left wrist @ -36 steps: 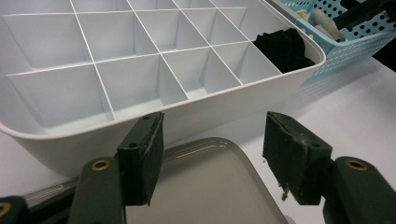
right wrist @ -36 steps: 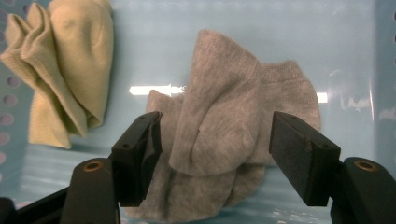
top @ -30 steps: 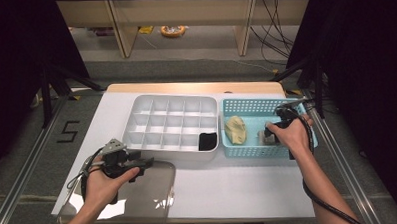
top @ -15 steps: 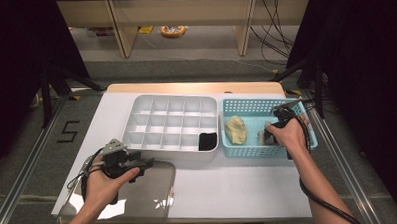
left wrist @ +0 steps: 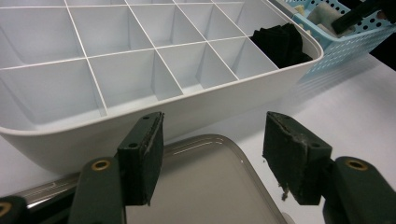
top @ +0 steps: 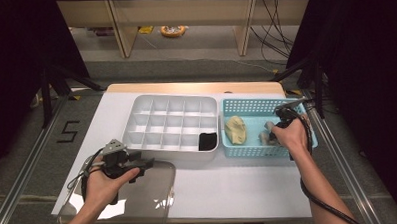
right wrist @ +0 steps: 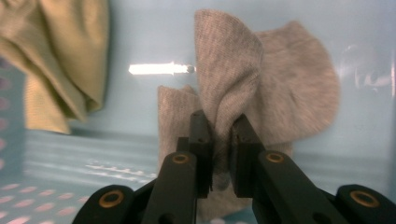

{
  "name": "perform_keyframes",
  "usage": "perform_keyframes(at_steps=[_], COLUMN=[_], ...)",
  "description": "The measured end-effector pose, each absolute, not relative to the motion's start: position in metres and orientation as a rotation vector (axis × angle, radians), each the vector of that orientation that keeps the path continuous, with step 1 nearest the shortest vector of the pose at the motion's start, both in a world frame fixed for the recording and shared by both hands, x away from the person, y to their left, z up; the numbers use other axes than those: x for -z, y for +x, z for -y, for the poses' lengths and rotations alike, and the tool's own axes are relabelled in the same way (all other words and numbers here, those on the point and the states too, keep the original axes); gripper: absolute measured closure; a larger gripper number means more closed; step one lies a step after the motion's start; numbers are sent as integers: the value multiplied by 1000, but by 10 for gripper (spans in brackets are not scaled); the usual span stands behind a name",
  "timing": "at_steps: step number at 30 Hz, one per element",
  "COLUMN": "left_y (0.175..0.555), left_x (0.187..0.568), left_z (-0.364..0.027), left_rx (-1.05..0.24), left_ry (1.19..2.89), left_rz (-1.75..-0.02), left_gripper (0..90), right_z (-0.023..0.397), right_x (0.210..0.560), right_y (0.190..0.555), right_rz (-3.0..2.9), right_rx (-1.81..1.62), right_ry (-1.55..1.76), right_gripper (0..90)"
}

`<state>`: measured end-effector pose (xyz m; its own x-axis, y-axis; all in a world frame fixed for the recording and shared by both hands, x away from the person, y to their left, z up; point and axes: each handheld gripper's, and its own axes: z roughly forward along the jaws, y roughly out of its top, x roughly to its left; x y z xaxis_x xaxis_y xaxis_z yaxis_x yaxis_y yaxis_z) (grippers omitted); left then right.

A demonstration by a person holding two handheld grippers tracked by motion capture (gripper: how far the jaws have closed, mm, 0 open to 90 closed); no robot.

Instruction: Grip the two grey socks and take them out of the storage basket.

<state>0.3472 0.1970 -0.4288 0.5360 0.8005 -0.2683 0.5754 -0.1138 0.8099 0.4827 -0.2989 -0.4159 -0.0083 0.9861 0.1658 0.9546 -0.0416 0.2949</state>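
Note:
My right gripper (right wrist: 220,140) reaches down into the blue basket (top: 246,106). Its jaws have just been closing and now pinch a fold of the grey sock (right wrist: 261,79), which also shows under the hand as the grey sock (top: 264,133) in the high view. A yellow-green sock (top: 235,129) lies in the basket's left half, the same yellow-green sock (right wrist: 56,60) seen at upper left in the right gripper view. My left gripper (left wrist: 212,154) is open above a clear lid (left wrist: 210,186), in front of the white divided tray (top: 136,119). A black sock (top: 207,140) fills the tray's near right compartment.
The clear lid (top: 139,194) lies at the table's near left edge under my left hand. The white tabletop (top: 239,185) stretches in front of the tray and basket. A cable trails from my right gripper (top: 279,124) along the forearm. The floor beyond holds shelving legs.
The right gripper has closed on the grey sock inside the basket; the hand shifted slightly. The left hand has not moved.

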Motion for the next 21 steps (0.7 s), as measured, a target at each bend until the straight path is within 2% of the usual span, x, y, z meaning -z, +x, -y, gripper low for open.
perform_keyframes(at_steps=[11,21], left_y=[347,347], left_x=[429,430], left_z=[-196,-196], left_rx=[-288,-287], left_ry=[1815,1817], left_rz=[-1132,-1132], left_gripper=[376,376], right_z=[295,286], right_x=[372,361], right_y=[441,407], right_rz=[-2101,-2234], right_rx=[-622,-616], right_ry=[2094,1995], right_gripper=[821,823])
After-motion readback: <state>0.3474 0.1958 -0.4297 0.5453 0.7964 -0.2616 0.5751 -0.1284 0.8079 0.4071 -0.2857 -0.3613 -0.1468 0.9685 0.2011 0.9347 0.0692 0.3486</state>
